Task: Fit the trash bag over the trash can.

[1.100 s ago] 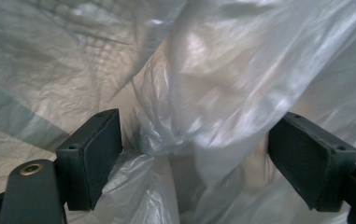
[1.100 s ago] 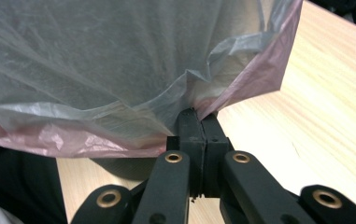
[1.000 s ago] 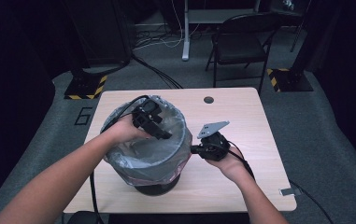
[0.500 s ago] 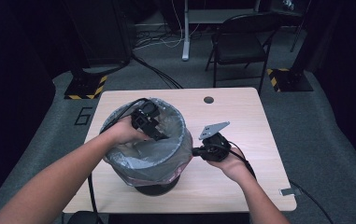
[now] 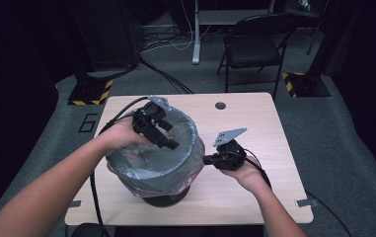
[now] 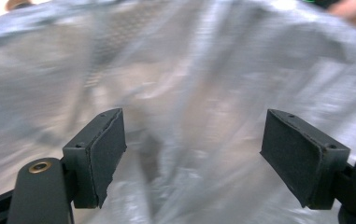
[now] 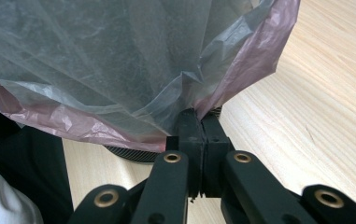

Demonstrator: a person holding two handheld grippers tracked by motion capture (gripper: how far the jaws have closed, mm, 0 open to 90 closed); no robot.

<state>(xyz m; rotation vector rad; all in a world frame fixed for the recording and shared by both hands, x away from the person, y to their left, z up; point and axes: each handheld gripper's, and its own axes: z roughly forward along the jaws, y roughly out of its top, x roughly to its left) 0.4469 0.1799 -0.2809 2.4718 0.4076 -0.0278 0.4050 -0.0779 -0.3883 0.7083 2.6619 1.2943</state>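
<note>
A bin [image 5: 163,197] lined with a clear plastic bag [image 5: 151,168] stands on the desk [image 5: 254,123], at about 7 o'clock from the desk's centre. The left hand-held gripper [image 5: 168,143] sits over the bin's mouth at its 12 o'clock side, jaws spread wide apart, nothing between them. The right hand-held gripper [image 5: 206,159] is at the bin's 3 o'clock side, jaws clenched on a fold of the bag's overhanging edge [image 7: 185,100].
</note>
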